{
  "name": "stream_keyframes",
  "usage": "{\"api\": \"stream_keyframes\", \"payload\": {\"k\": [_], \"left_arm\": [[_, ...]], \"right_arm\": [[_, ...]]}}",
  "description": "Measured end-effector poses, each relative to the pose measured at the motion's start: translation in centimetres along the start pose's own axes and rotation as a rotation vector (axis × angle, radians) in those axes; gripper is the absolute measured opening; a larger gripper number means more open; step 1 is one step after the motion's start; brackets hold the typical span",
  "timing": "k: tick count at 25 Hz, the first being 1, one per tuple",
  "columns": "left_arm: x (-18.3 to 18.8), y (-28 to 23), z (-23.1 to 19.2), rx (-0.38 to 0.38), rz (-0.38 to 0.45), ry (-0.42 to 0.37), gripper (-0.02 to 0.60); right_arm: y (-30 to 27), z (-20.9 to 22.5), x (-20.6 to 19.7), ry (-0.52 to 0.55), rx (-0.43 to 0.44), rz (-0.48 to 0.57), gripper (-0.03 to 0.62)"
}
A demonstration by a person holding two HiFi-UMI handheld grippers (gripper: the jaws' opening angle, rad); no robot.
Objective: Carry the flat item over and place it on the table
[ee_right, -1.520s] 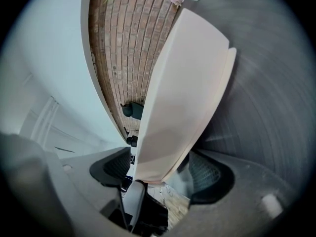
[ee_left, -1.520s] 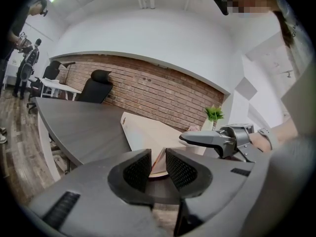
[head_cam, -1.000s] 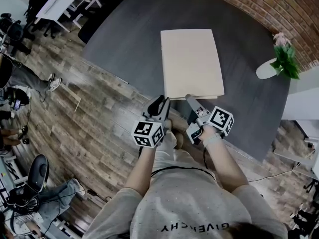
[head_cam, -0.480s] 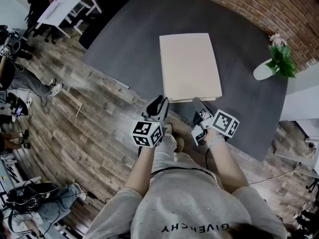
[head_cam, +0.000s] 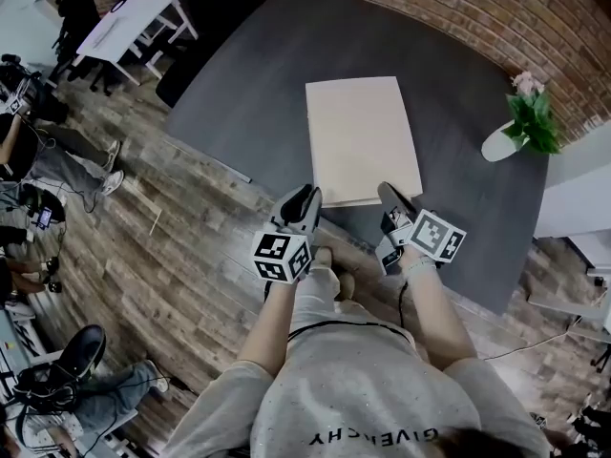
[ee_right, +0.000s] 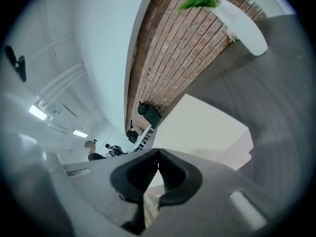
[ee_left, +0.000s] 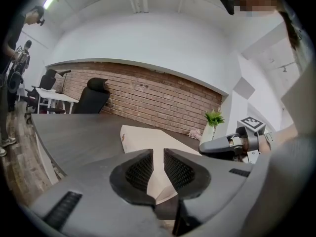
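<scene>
The flat item (head_cam: 363, 139), a pale beige rectangular sheet, lies flat on the dark grey table (head_cam: 239, 84). It also shows in the left gripper view as the flat item (ee_left: 143, 135) and in the right gripper view as the flat item (ee_right: 207, 127). My left gripper (head_cam: 307, 197) hovers at its near left corner. A narrow gap shows between the jaws of the left gripper (ee_left: 158, 154), with nothing in it. My right gripper (head_cam: 387, 191) sits just off the near right corner. The jaws of the right gripper (ee_right: 158, 153) have just been closing and now meet, empty.
A green plant in a white vase (head_cam: 520, 127) stands at the table's right end by the brick wall. A white desk (head_cam: 129, 12) and seated people are at the left over the wooden floor (head_cam: 162, 256). A black office chair (ee_left: 94, 95) stands behind the table.
My right gripper has let go of the item's near edge, rolled, drawn slightly right and closed its jaws. The left gripper has barely shifted. The item stays on the table.
</scene>
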State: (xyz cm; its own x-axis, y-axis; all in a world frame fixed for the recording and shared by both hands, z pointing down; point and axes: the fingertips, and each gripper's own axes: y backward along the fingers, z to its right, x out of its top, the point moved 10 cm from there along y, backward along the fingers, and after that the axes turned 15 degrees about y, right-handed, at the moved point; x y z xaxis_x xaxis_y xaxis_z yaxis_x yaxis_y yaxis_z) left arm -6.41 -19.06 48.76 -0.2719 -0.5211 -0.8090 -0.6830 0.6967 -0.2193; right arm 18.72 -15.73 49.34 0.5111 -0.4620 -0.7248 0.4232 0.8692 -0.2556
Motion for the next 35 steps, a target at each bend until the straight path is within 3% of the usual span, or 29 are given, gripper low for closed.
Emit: {"api": "stream_keyframes", "payload": {"k": [8, 15, 23, 35], "left_arm": [[1.6, -0.6, 0.4, 0.002, 0.007, -0.029, 0.020], [3.4, -1.0, 0.6, -0.002, 0.028, -0.049, 0.006], [5.8, -0.7, 0.4, 0.004, 0.061, -0.072, 0.000], [8.7, -0.1, 1.4, -0.017, 0.104, -0.098, -0.002]], "right_arm": [[0.5, -1.5, 3.4, 0.410, -0.059, 0.062, -0.005], [0.9, -2.7, 5.9, 0.659, -0.091, 0.087, -0.005], [1.3, -4.2, 7.5, 0.802, -0.090, 0.113, -0.005], [2.5, -5.7, 9.2, 0.844, -0.090, 0.159, -0.005]]}}
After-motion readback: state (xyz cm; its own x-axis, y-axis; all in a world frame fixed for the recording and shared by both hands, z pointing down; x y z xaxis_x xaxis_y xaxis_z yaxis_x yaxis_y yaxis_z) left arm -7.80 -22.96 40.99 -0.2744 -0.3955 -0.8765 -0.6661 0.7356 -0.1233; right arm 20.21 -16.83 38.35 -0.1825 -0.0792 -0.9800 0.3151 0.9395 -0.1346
